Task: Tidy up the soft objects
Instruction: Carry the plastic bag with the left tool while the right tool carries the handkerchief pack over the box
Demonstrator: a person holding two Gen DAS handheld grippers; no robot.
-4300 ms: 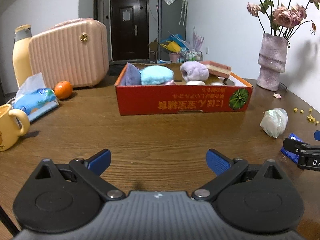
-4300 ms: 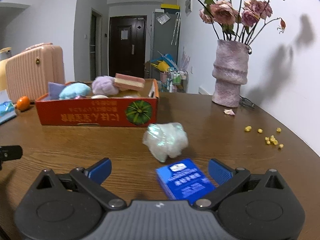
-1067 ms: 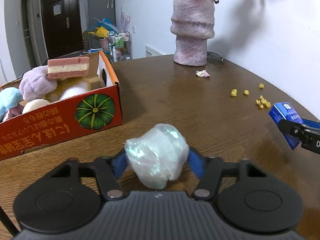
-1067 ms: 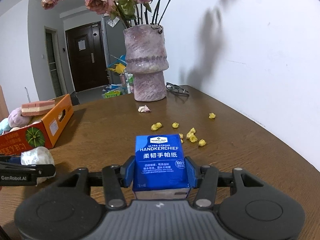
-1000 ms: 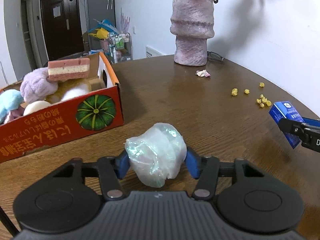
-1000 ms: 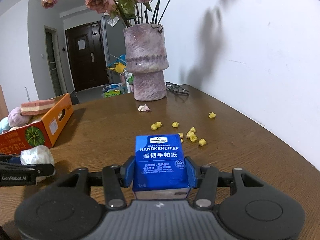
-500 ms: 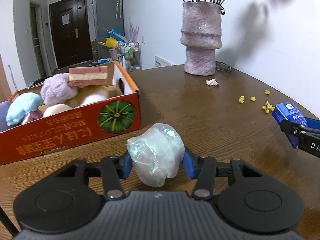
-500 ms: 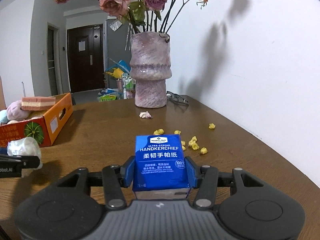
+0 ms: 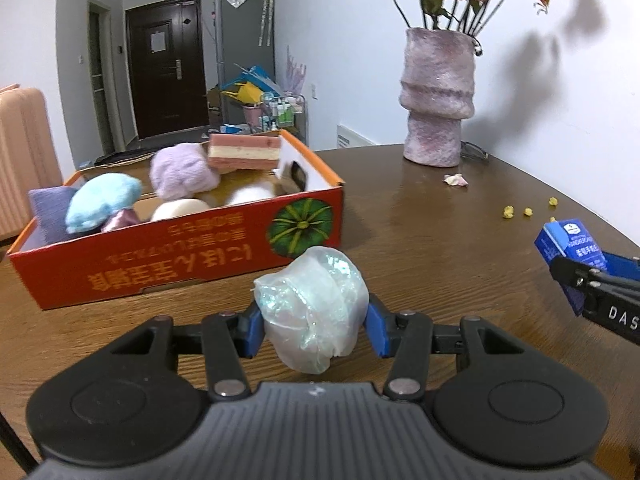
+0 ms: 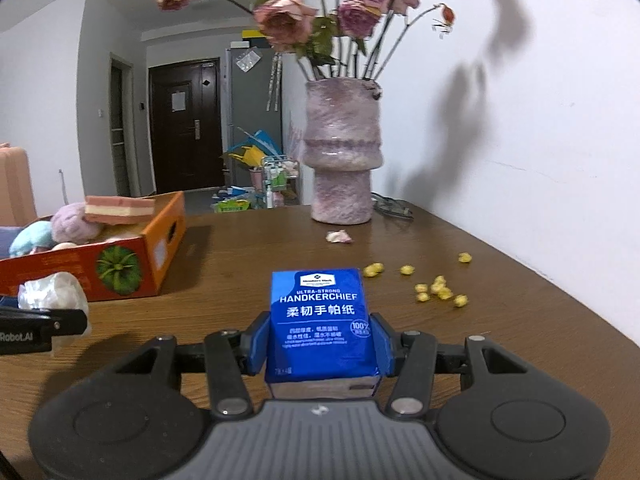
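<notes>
- Left wrist view: the left gripper (image 9: 314,322) is clenched on a crumpled clear plastic bag (image 9: 312,312) at centre frame, with a blue pad pressed into each side. The bag bulges above and below the pads.
- The bag sits just in front of the near wall of the red cardboard box (image 9: 176,256), which fills the middle left of the frame. Whether bag and wall touch cannot be told.
- The box is open-topped and crowded: a blue plush (image 9: 102,200), a purple plush (image 9: 182,168) and a pink layered sponge (image 9: 244,152) stand above its rim.
- Bare brown table (image 9: 432,216) runs from the box's right corner to the vase (image 9: 438,96) at upper right.
- Right wrist view: the right gripper (image 10: 320,344) grasps a blue tissue pack (image 10: 320,320) upright at centre frame, one pad on each side.
- Yellow crumbs (image 10: 436,290) lie scattered to the right of the pack; a pale petal (image 10: 339,237) lies near the vase base.
- The table edge curves along the right of the frame, close to the white wall.
- The box corner sits at left, with open tabletop between it and the pack.
</notes>
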